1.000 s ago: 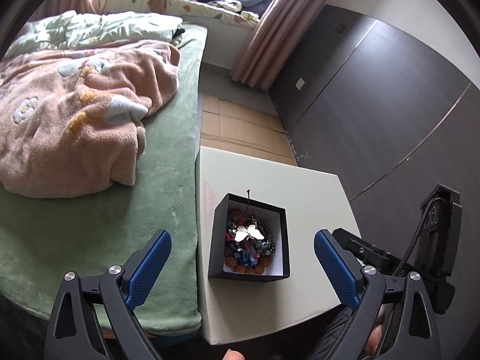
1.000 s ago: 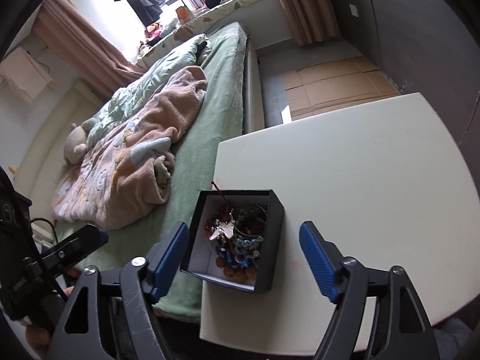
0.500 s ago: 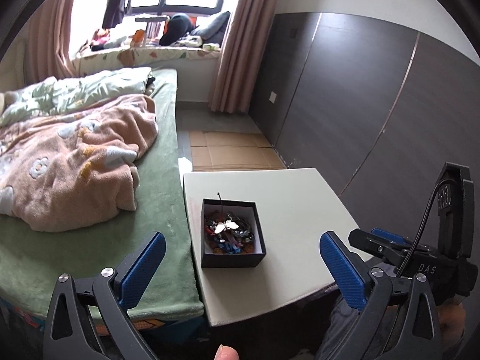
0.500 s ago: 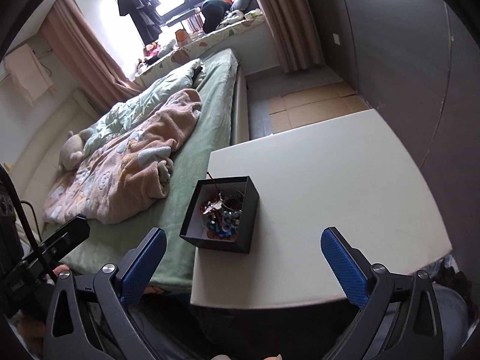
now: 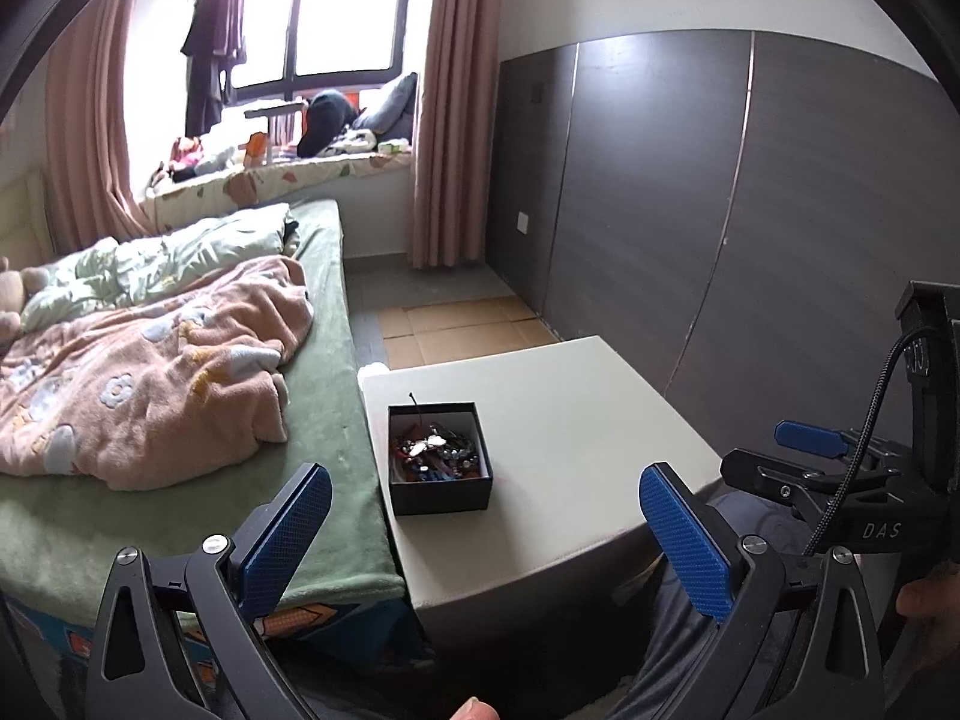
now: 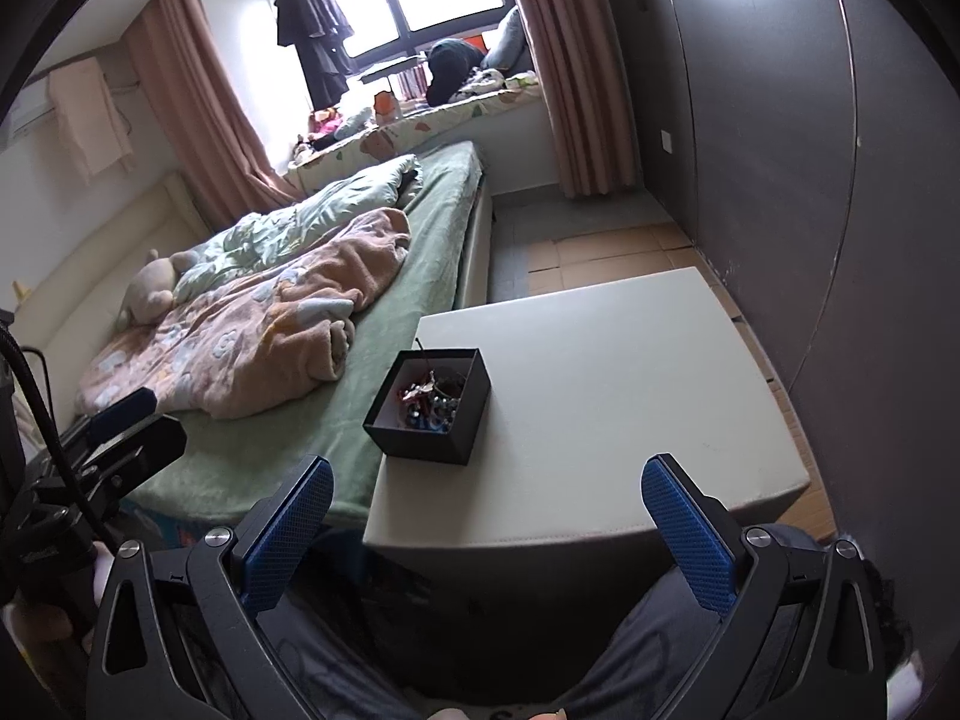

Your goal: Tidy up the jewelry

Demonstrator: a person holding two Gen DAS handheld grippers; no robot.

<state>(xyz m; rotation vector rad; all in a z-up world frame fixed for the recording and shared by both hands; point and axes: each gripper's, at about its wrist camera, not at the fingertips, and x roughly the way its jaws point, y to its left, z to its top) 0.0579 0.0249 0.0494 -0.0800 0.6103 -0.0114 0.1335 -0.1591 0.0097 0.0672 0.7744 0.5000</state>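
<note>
A small black open box [image 5: 441,487] holds a tangle of jewelry [image 5: 433,450] with a silver butterfly piece on top. It stands near the left edge of a white table [image 5: 570,438]. The box [image 6: 429,445] with the jewelry [image 6: 429,399] also shows in the right wrist view on the table [image 6: 630,372]. My left gripper [image 5: 483,531] is open and empty, held back from the table's near edge. My right gripper [image 6: 486,531] is open and empty, also short of the table; it shows at the right in the left wrist view [image 5: 807,439].
A bed [image 5: 180,480] with a green sheet and a pink flowered blanket [image 5: 144,378] adjoins the table's left side. A dark panelled wall [image 5: 750,210] runs along the right. Cardboard sheets [image 5: 462,330] lie on the floor beyond the table. A window seat [image 5: 288,168] with clutter is at the back.
Both grippers have pulled back and up from above the box to short of the table's near edge. The box looks smaller and farther. Both stay open and empty.
</note>
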